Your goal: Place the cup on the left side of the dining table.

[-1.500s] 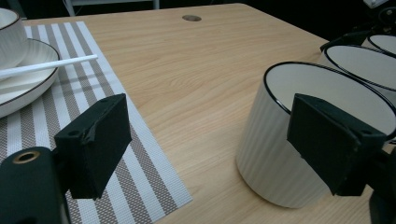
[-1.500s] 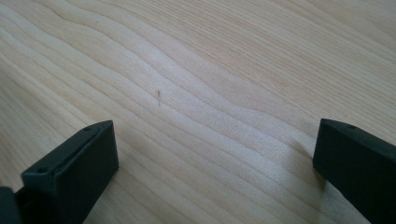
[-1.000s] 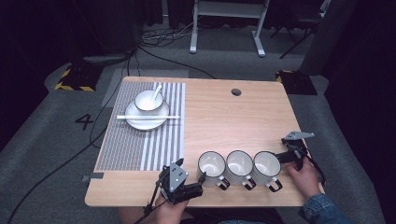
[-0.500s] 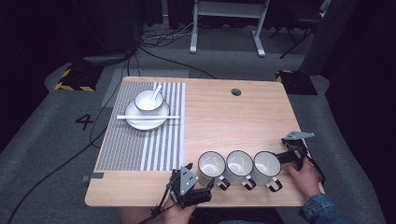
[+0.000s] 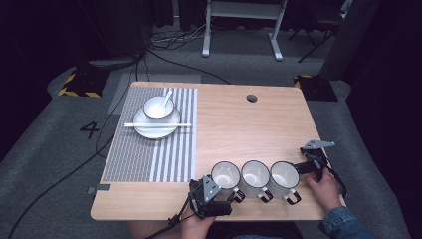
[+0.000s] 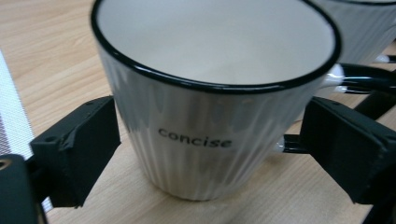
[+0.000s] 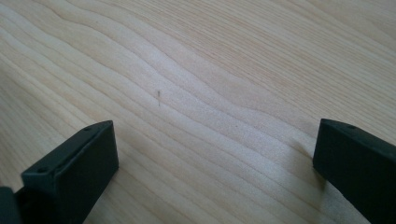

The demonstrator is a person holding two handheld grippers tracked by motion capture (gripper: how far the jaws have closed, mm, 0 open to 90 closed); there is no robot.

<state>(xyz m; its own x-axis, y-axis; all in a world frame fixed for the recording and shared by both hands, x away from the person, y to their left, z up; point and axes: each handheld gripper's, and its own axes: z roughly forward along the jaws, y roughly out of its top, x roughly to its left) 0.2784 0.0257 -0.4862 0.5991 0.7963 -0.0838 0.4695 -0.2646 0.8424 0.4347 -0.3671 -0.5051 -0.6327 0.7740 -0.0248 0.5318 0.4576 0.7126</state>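
At table's near edge, left claw (image 6: 205, 154) has just been opening, jaws straddling leftmost ribbed mug (image 6: 215, 93) without contact; right claw (image 7: 210, 168) open, empty.

The white ribbed mug (image 6: 212, 100) with a black rim and black handle, printed "concise", stands upright and empty at the left end of a three-mug row near the surface's front edge.
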